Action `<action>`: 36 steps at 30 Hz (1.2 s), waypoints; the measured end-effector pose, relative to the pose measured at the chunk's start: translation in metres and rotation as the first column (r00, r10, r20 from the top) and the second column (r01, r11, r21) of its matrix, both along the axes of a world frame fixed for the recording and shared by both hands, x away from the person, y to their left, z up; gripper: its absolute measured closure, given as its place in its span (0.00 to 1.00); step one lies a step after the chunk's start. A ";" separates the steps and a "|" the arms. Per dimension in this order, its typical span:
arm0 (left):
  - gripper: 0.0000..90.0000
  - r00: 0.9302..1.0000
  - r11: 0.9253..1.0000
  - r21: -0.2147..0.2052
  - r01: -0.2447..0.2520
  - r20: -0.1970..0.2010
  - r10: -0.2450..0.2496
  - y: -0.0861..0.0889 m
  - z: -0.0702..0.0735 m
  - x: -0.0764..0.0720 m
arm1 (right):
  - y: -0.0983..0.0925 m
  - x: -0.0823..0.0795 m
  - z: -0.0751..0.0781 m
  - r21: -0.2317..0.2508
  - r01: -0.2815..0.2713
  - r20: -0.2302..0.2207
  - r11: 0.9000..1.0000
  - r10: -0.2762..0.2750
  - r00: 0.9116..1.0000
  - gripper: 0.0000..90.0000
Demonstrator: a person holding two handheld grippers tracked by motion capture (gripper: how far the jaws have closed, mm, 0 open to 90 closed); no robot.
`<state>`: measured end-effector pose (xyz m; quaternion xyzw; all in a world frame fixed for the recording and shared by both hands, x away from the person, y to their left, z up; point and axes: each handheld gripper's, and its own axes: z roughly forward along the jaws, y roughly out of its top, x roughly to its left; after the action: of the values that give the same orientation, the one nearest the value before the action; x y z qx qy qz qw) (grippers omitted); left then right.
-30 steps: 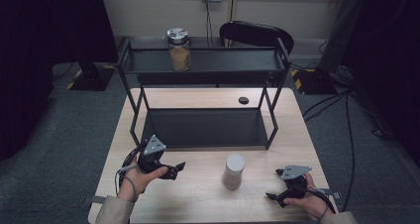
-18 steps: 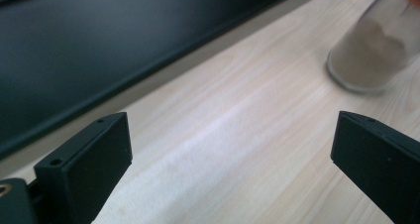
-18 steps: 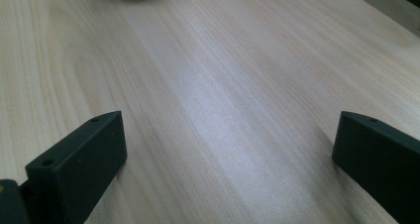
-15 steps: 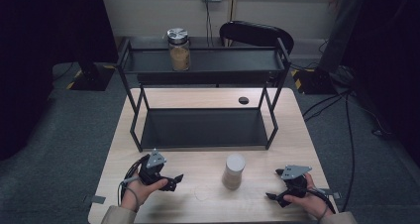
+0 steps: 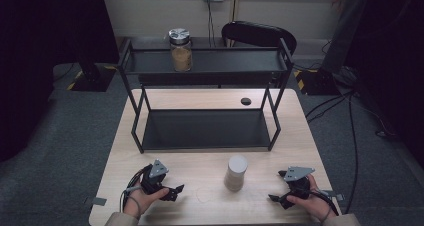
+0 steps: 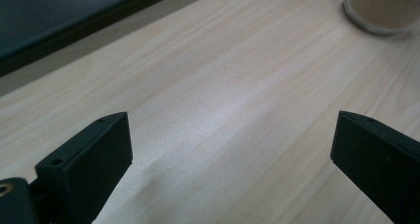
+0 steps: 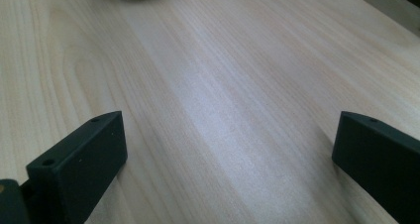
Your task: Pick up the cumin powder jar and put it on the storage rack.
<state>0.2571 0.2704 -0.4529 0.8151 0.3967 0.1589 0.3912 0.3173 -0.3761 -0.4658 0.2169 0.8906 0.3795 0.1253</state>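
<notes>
Worktop [image 5: 200,161], pale wood, carries a black two-tier rack [image 5: 205,128] at the back. Small jar [image 5: 235,172] stands upright, long axis vertical, cap up, near the front edge between both grippers. Left gripper [image 5: 176,191] and right gripper [image 5: 274,199] rest low, jaws spread wide, nothing held.

Pale jar [image 6: 384,8]: cropped by frame edge in both gripper views, base alone visible; contents indiscernible.
</notes>
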 end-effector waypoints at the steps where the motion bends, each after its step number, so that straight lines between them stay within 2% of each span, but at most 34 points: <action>1: 0.02 1.000 1.000 0.003 0.001 -0.003 -0.001 0.000 -0.001 0.000 | 0.000 0.000 0.000 0.000 0.000 0.000 1.000 0.000 1.000 0.00; 3: 0.02 1.000 1.000 -0.002 -0.006 -0.008 0.006 -0.001 -0.003 0.000 | 0.000 0.000 0.000 0.000 0.000 0.000 1.000 0.000 1.000 0.00; 7: 0.02 1.000 1.000 0.018 -0.002 -0.006 0.002 -0.003 -0.005 0.000 | -0.001 0.001 0.000 0.001 -0.003 -0.001 1.000 0.003 1.000 0.00; 16: 0.02 1.000 0.996 0.089 0.007 0.007 -0.007 -0.011 -0.007 -0.002 | 0.000 0.000 0.000 0.000 -0.003 0.000 1.000 0.003 1.000 0.00; 23: 0.02 1.000 0.994 0.106 0.019 0.010 -0.020 -0.012 -0.009 -0.002 | -0.001 0.000 0.000 0.000 -0.003 0.000 1.000 0.003 1.000 0.00; 25: 0.02 1.000 0.992 0.122 0.019 0.011 -0.020 -0.014 -0.009 -0.002 | -0.001 0.000 0.000 0.000 -0.003 0.000 1.000 0.003 1.000 0.00; 31: 0.02 1.000 0.991 0.132 0.025 0.004 -0.026 -0.016 -0.011 -0.002 | -0.001 0.000 0.000 0.000 -0.003 0.000 1.000 0.003 1.000 0.00; 36: 0.02 1.000 0.993 0.120 0.018 0.001 -0.018 -0.014 -0.013 -0.001 | -0.001 0.000 0.000 0.000 -0.003 0.000 1.000 0.003 1.000 0.00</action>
<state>0.2557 0.2560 -0.4657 0.8405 0.3785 0.1798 0.3434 0.3176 -0.3766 -0.4657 0.2155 0.8911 0.3795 0.1246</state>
